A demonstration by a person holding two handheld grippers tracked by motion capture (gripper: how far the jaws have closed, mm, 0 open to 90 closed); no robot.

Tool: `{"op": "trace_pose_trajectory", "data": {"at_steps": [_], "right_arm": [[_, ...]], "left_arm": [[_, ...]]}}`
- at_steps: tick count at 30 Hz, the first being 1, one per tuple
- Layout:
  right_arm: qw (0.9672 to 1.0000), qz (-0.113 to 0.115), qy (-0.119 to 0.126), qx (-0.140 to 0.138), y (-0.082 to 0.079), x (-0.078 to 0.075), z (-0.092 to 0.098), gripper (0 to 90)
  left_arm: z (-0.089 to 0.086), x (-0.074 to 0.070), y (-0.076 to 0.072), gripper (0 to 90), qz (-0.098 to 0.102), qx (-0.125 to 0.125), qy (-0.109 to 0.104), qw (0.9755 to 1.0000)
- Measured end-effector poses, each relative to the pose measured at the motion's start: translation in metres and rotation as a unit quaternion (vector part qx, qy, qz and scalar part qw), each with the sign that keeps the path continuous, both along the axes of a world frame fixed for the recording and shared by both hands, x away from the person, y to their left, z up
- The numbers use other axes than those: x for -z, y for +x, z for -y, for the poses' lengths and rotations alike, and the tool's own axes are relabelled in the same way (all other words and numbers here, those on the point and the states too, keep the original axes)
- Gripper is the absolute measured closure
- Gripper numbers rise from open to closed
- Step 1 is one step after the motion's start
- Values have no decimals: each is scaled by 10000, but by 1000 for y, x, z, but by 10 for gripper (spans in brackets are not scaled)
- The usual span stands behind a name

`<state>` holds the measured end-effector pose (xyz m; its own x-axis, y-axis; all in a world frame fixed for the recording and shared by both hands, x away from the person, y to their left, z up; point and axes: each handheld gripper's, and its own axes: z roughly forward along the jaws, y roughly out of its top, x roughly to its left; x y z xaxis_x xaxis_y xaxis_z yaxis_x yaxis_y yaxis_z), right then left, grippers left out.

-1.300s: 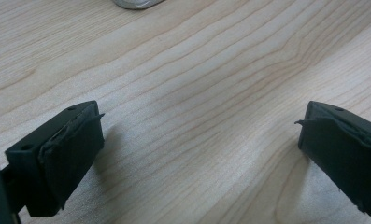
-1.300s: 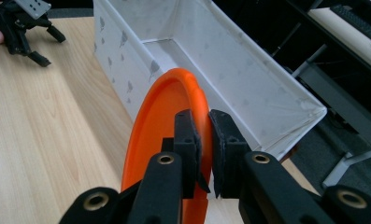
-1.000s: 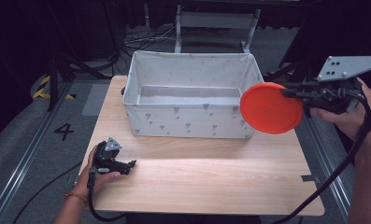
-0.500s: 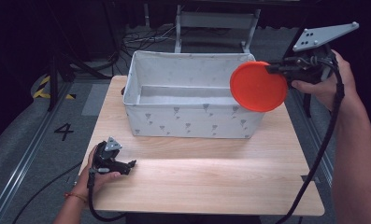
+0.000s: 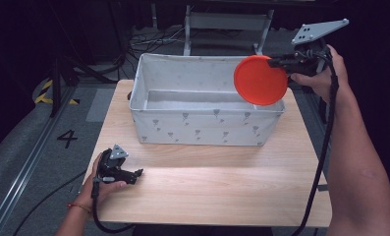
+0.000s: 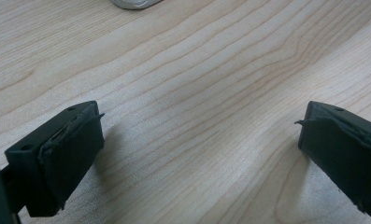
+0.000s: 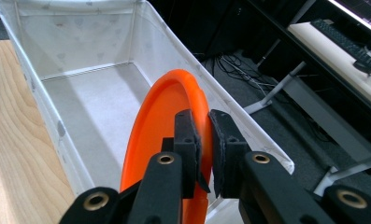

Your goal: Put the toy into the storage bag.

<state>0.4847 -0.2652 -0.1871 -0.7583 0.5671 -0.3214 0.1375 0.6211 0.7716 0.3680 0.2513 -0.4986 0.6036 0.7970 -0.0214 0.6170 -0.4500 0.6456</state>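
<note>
High view had the wooden table [image 5: 207,191] with a white fabric bin [image 5: 207,125] sitting toward its far edge, open top, small grey print on the walls. Right gripper [image 5: 277,62] was held up in the air at the bin's right end, jaws pinched on the rim of an orange plate [image 5: 260,80]. Plate stood nearly on edge, face toward the camera, hanging over the bin's right end and overlapping its near right rim in the picture. Cannot tell if plate touched the bin. Grey 3-cornered plate on top of the right gripper tilted up to the right. Right hand [image 5: 325,73] wrapped the handle, forearm running down the right side of the frame, black cable trailing along it.

Left gripper [image 5: 136,173] lay low at the table's near left corner, held by the left hand [image 5: 101,184], jaws pointing right along the wood, well apart from the bin.

Left gripper view showed the 2 black jaws spread wide, nothing between them, just bare wood grain underneath; a sliver of something grey at the top edge, too cropped to tell.

Right gripper view looked along the 2 jaws closed narrow on the orange plate's [image 7: 167,135] raised rim, plate edge-on and tilted, with the bin's [image 7: 52,116] inside floor and walls behind and below it. Bin inside looked bare. Table wood [image 7: 10,140] at left, dark floor with cables and metal legs at right.
</note>
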Motion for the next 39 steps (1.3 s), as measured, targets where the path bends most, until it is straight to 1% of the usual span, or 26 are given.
{"op": "trace_pose_trajectory", "data": {"at_steps": [4,6,9,10,12,13,14,15,16,18,20,22,24,27,30,31,34,36,37,39], "right_arm": [[9997,-92,-167,-126,11,10,-6,822],[9996,-99,-200,-143,12,11,-7,822],[9993,-106,-252,-239,18,19,-11,822],[9993,-141,-233,-272,19,21,-11,822],[9989,-203,-271,-340,23,26,-11,822],[9989,-203,-271,-340,23,26,-11,822],[9985,-214,-334,-366,24,30,-11,822],[9982,-198,-390,-401,24,33,-12,822],[9979,-234,-397,-449,25,37,-12,822],[9978,-243,-389,-483,24,39,-12,822],[9969,-252,-435,-608,23,45,-13,822],[9952,-284,-571,-744,22,50,-15,822],[9941,-317,-648,-816,21,54,-16,821],[9926,-411,-757,-854,21,61,-18,821],[9889,-536,-1026,-932,21,69,-23,820],[9889,-536,-1026,-932,21,69,-23,820],[9849,-682,-1234,-1007,24,76,-29,820],[9821,-741,-1366,-1067,25,79,-32,820],[9809,-787,-1402,-1090,26,81,-33,820],[9763,-950,-1549,-1176,29,85,-36,820]], "left_arm": [[0,0,0,5,2,-2,0,10000],[0,0,0,5,3,-2,0,10000],[0,0,0,5,29,-1,20,10000],[-1,0,0,5,29,4,15,10000],[-1,0,-1,6,17,-13,31,10000],[-1,0,-1,5,17,-13,31,10000],[-1,0,-1,5,17,-47,13,10000],[-1,0,-1,5,43,-44,37,10000],[-1,0,-1,5,33,-72,20,10000],[-1,0,-2,5,36,-80,23,10000],[-1,0,-2,5,26,-92,33,9999],[-1,0,-2,5,29,-87,23,10000],[-1,0,-2,5,28,-90,21,10000],[-1,0,-2,5,19,-113,11,9999],[-1,0,-2,5,17,-107,20,9999],[-1,0,-2,6,17,-107,20,9999],[-1,0,-2,6,17,-109,17,9999],[-1,0,-2,5,8,-99,11,10000],[-1,0,-3,6,0,-103,11,9999],[-1,0,-2,5,8,-101,10,9999]]}}
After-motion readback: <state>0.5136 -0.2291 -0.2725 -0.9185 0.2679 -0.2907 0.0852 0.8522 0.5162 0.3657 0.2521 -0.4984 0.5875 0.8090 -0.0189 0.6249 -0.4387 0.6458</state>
